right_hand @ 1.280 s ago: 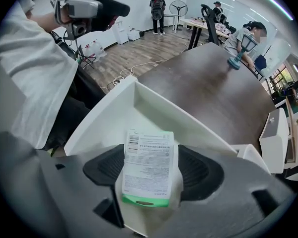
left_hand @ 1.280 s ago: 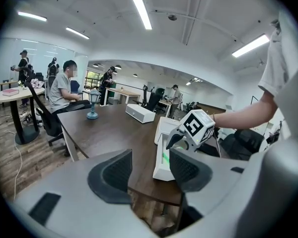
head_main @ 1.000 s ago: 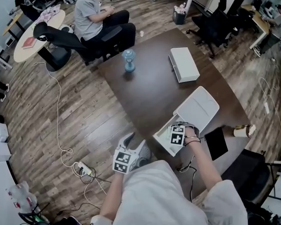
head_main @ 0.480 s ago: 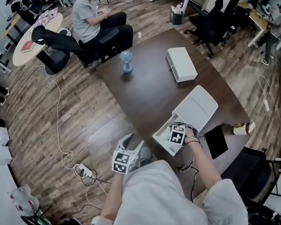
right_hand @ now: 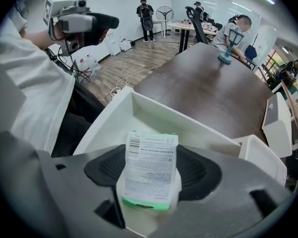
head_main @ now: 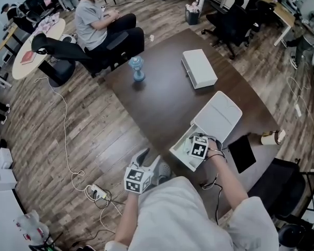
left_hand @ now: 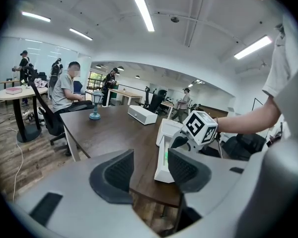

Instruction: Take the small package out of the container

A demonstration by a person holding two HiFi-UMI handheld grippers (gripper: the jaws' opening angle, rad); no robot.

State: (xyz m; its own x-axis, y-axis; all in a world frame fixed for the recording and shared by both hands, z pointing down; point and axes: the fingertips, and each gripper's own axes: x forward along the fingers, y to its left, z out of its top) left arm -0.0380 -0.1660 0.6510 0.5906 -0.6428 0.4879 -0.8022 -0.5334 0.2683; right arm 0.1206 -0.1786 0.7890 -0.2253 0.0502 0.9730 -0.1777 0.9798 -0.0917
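A white container [head_main: 179, 151] stands open at the near edge of the dark table [head_main: 162, 103], its lid [head_main: 217, 116] folded back. My right gripper [head_main: 192, 146] reaches into it. In the right gripper view the small package [right_hand: 150, 170], white with green edges and a printed label, stands upright between the pads of the right gripper [right_hand: 153, 155], which press on both its sides above the container's floor [right_hand: 154, 118]. My left gripper [head_main: 153, 163] hangs off the table's near-left edge. Seen in its own view, the left gripper [left_hand: 150, 175] is open with nothing between its jaws.
A closed white box [head_main: 199, 68] and a blue lantern-shaped ornament [head_main: 137, 69] stand farther back on the table. A black tablet [head_main: 242, 153] and a cup [head_main: 272, 137] lie right of the container. A seated person [head_main: 94, 20] and office chairs are beyond the table.
The view has shifted slightly. My right gripper stays inside the container and the left one stays off the table's edge.
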